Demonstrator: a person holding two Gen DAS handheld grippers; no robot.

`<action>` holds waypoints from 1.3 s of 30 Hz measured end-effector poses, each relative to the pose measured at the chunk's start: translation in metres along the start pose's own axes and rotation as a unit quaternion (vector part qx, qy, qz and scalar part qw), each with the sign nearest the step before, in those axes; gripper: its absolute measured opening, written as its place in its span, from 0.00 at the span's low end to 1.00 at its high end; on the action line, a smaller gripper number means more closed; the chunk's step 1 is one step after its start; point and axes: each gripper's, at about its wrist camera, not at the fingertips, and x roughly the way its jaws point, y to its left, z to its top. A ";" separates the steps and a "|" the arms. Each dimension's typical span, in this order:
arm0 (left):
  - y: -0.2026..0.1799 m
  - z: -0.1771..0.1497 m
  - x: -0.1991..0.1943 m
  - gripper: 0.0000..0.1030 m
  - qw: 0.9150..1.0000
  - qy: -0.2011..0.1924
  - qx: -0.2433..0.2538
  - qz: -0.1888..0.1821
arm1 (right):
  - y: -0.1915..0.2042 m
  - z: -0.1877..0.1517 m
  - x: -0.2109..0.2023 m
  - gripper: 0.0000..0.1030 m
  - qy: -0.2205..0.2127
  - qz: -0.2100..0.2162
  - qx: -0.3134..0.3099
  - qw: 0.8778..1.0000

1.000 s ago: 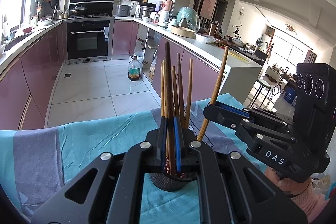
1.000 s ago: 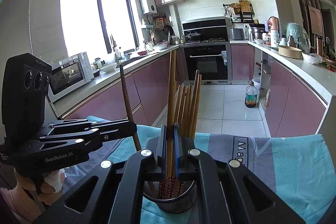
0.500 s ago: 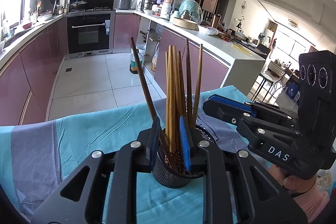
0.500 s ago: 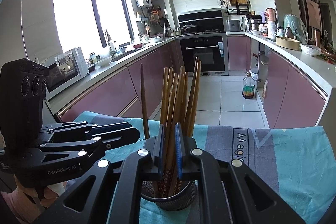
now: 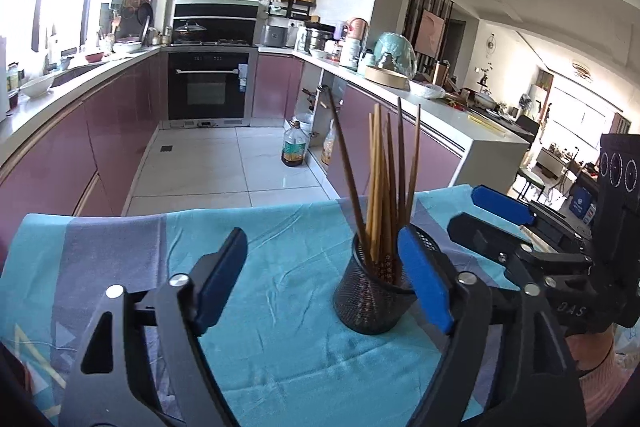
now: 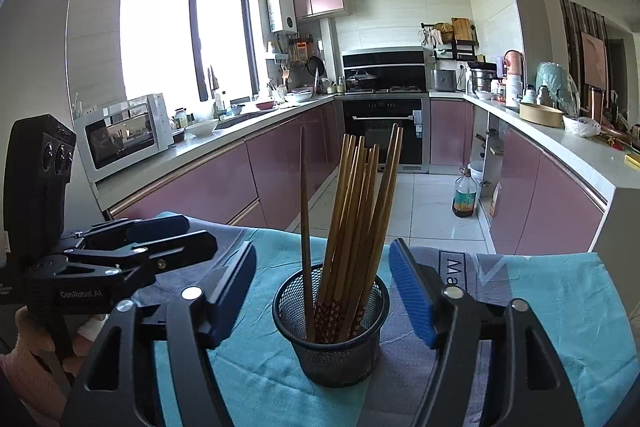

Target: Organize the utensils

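A black mesh cup (image 5: 368, 303) (image 6: 332, 347) stands on the teal and grey cloth (image 5: 280, 247) and holds several wooden chopsticks (image 5: 380, 187) (image 6: 352, 207). One darker chopstick (image 5: 344, 163) (image 6: 305, 207) leans away to the left of the bunch. My left gripper (image 5: 320, 279) sits just short of the cup, its jaws opening, with nothing between its blue pads (image 5: 424, 279). My right gripper (image 6: 324, 291) faces the cup from the other side, jaws also opening; the cup stands between its pads (image 6: 412, 291), which do not press it. Each gripper shows in the other's view (image 5: 480, 217) (image 6: 192, 233).
The cloth's far edge (image 5: 248, 213) drops to a tiled kitchen floor (image 5: 208, 163) between purple cabinets (image 6: 544, 195). An oil bottle (image 6: 464, 197) stands on the floor. A hand in a pink sleeve (image 5: 596, 367) holds the right gripper.
Both grippers were shut on a chopstick standing in the cup. They have let go, opened wide and drawn back, and the freed chopsticks now rest in the cup.
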 end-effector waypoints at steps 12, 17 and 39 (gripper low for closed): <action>0.031 -0.033 -0.059 0.94 0.993 -0.067 -0.020 0.095 | 0.029 -0.021 -0.016 0.93 -0.049 -0.033 -0.023 0.998; 0.035 -0.045 -0.076 0.94 0.988 -0.092 -0.022 0.122 | 0.039 -0.024 -0.021 0.93 -0.061 -0.030 -0.021 0.997; 0.014 -0.078 -0.117 0.94 0.967 -0.175 0.013 0.187 | 0.048 -0.036 -0.025 0.93 -0.080 -0.056 -0.004 0.995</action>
